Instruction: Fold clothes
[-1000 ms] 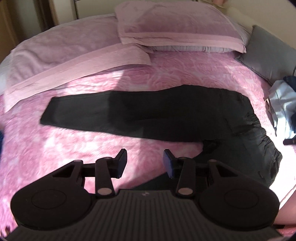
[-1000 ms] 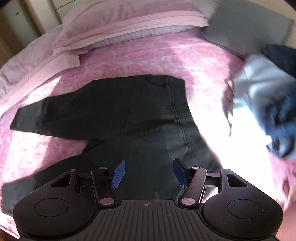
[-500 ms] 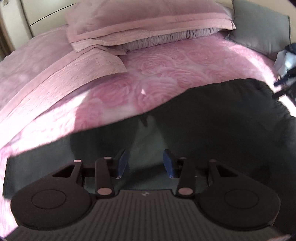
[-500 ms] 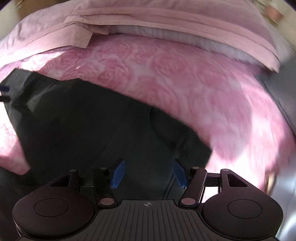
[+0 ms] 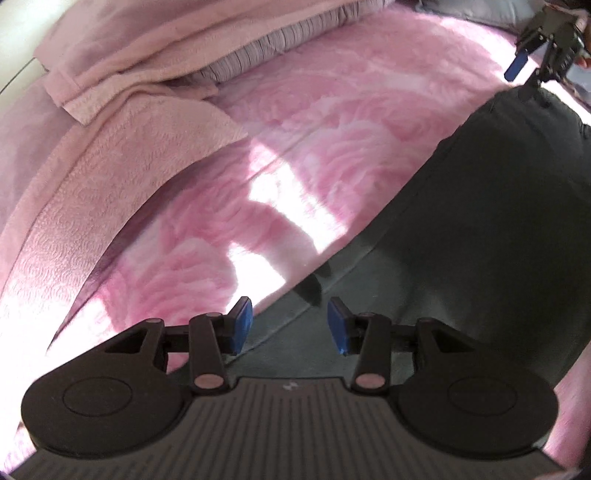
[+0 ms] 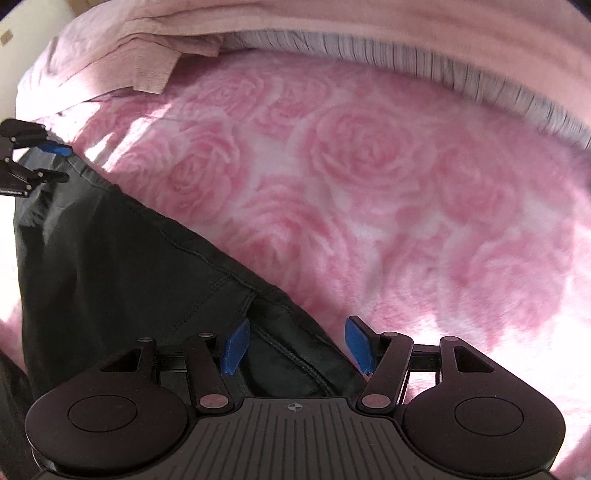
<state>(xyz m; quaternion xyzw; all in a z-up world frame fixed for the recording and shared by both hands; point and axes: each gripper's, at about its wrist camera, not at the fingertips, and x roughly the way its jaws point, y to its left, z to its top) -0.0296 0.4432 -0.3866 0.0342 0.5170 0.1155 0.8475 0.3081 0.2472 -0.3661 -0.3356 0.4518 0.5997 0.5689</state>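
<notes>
I hold my left gripper [image 5: 288, 320] low over the far edge of the dark charcoal fabric trousers [image 5: 480, 229], which lie spread on the pink rose-patterned fleece blanket [image 5: 332, 110]. The jaws stand wide apart, nothing between the blue pads; the trouser edge runs diagonally through the gap beneath them.

My right gripper [image 6: 295, 345] is likewise wide and holds nothing. It straddles a stitched seam at the trousers' far edge, with the right-hand pad over the blanket and the left-hand pad over dark cloth.

Judged step: taking hold of the far edge at two points, well apart, for a fold. Whether this fold is the opening one or a later one cannot be settled from these views.

Procedure for a clean grip:
1. Lower each gripper until one pad slips under the hem and the other rests above it.
2. Take trouser cloth only; the fleece pile is deep and may be pinched with it.
3. Close both grippers at the same height along the edge, so the fold line runs straight.
4. Watch the seam at the right gripper; thick stitching may slip from the pads.

Containers: none in view. Pale pink pillows [image 6: 332, 22] lie beyond the blanket.
</notes>
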